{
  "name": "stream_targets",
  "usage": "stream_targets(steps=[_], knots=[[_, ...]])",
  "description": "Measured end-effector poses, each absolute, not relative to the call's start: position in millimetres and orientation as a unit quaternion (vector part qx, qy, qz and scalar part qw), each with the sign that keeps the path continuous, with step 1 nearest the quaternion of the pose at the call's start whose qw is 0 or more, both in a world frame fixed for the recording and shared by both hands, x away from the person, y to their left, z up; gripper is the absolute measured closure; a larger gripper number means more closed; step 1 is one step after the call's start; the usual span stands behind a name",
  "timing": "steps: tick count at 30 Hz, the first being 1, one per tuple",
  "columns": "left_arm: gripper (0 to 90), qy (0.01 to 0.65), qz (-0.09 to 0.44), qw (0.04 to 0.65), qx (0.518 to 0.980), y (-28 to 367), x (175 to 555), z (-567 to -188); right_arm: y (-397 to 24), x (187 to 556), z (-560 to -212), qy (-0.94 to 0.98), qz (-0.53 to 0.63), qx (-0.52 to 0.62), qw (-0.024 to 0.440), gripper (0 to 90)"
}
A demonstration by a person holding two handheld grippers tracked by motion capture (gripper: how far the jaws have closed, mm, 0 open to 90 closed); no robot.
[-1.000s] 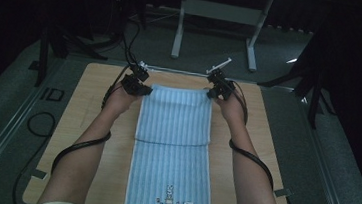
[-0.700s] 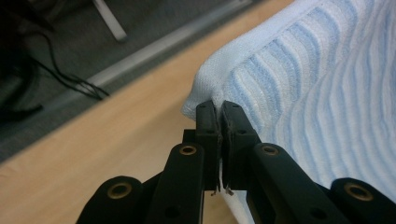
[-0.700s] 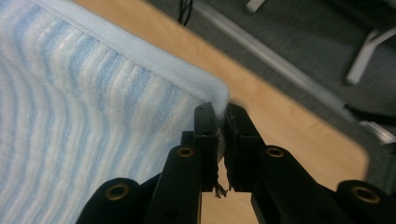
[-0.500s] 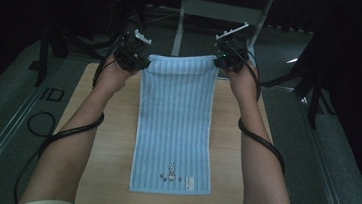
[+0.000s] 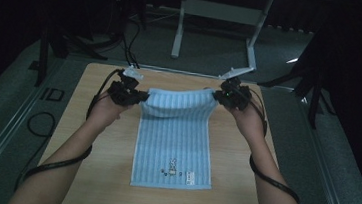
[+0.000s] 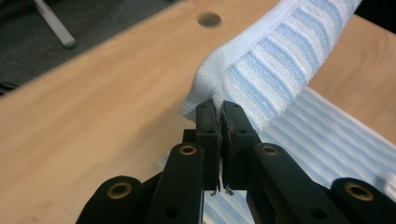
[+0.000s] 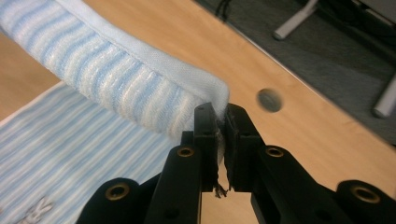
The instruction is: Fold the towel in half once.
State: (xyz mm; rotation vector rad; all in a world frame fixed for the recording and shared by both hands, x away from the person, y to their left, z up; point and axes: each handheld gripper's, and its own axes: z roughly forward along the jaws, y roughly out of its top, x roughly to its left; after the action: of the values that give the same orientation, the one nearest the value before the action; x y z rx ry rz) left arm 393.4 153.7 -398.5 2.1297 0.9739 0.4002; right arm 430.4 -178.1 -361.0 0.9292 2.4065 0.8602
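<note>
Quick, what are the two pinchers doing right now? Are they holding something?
Left gripper: shut on a far corner of the striped towel.
Right gripper: shut on the towel's other far corner.

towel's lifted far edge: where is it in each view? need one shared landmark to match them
High view: far edge of the towel sags between both grippers, centre.
Left gripper view: edge runs upper right from the shut jaws.
Right gripper view: edge runs upper left from the shut jaws.
Shared landmark: wooden table.
</note>
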Motion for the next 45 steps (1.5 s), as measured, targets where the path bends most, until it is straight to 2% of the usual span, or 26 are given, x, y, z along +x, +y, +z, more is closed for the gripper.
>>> stream_targets(steps=[8, 10, 12, 15, 16, 18, 24, 31, 36, 38, 40, 41, 43, 45], knots=[[85.5, 0.377, 0.127, 0.389, 0.831, 153, 342, -439, -194, 372, -419, 0.881, 0.310, 0.309, 0.179, 84.2], [85.5, 0.374, 0.133, 0.378, 0.837, 148, 330, -452, -199, 360, -431, 0.883, 0.313, 0.307, 0.169, 84.2], [85.5, 0.378, 0.114, 0.379, 0.837, 146, 321, -468, -201, 350, -444, 0.886, 0.309, 0.307, 0.159, 84.2], [85.2, 0.377, 0.111, 0.374, 0.840, 144, 317, -475, -203, 344, -454, 0.888, 0.306, 0.306, 0.152, 84.2], [85.2, 0.386, 0.095, 0.359, 0.845, 142, 309, -503, -204, 340, -469, 0.893, 0.297, 0.308, 0.138, 84.2], [85.1, 0.399, 0.083, 0.360, 0.839, 144, 310, -515, -204, 341, -479, 0.893, 0.298, 0.313, 0.125, 84.1], [84.3, 0.413, 0.056, 0.339, 0.844, 143, 317, -542, -200, 347, -509, 0.900, 0.279, 0.320, 0.100, 84.1], [84.5, 0.420, 0.061, 0.355, 0.833, 146, 324, -532, -196, 360, -508, 0.898, 0.280, 0.327, 0.089, 84.1], [84.3, 0.390, 0.090, 0.394, 0.827, 154, 297, -496, -197, 336, -466, 0.888, 0.326, 0.301, 0.122, 84.1], [78.9, 0.370, 0.075, 0.395, 0.837, 157, 277, -487, -206, 309, -448, 0.880, 0.352, 0.285, 0.141, 83.1], [60.2, 0.346, 0.040, 0.379, 0.857, 159, 258, -490, -218, 287, -448, 0.881, 0.363, 0.283, 0.114, 74.3], [54.5, 0.338, 0.039, 0.368, 0.865, 159, 249, -493, -223, 278, -454, 0.882, 0.360, 0.286, 0.106, 70.2], [46.5, 0.326, 0.032, 0.348, 0.878, 158, 238, -501, -232, 266, -469, 0.891, 0.334, 0.296, 0.090, 63.0], [43.6, 0.323, 0.020, 0.344, 0.882, 159, 236, -504, -236, 263, -475, 0.893, 0.321, 0.300, 0.093, 62.7]])
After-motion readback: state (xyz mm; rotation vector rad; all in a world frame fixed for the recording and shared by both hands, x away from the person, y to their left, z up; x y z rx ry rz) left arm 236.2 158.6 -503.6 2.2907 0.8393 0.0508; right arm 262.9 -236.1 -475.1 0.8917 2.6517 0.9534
